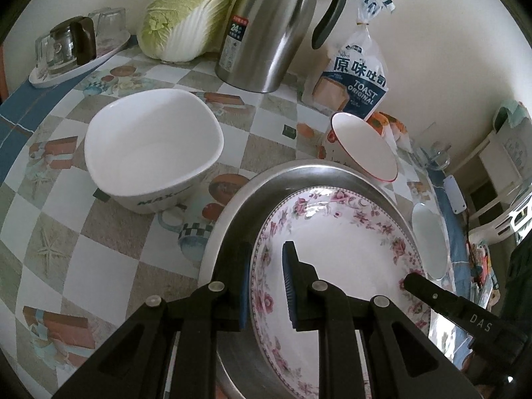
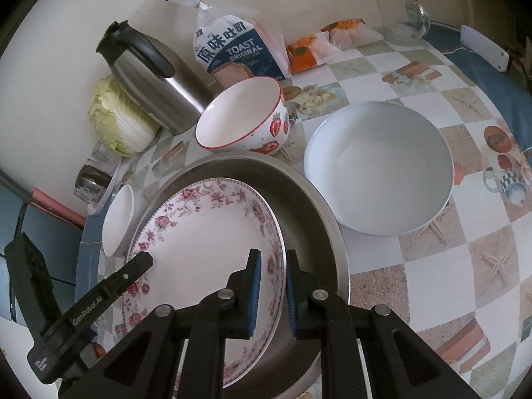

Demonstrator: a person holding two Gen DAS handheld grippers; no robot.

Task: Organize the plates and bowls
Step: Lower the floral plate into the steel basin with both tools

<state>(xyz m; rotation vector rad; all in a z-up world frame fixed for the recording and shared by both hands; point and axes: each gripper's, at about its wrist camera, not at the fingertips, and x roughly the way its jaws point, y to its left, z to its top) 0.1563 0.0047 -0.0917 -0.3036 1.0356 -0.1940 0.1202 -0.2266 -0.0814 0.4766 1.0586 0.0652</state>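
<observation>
Both tongs grip the flowered plate (image 1: 335, 259) by opposite edges: my left tongs (image 1: 266, 286) pinch its left rim, one pad under and one over, and my right tongs (image 2: 273, 291) close on its right rim the same way, each nearly shut with only the rim between the pads. Between them the plate tilts over the steel tray (image 2: 312, 199), its near edge low in the tray and its far edge raised toward the strawberry bowl (image 2: 242, 116). Whether it already rests on the tray floor I cannot tell. Each hand sits equally close to its own side, so the plate lies straight ahead and below, and it looks ready to be let down flat. Around the tray wait a square white bowl (image 1: 153, 149), a round white bowl (image 2: 379, 169), and a small white dish (image 2: 118, 219) on the checked tablecloth (image 2: 432, 276).
</observation>
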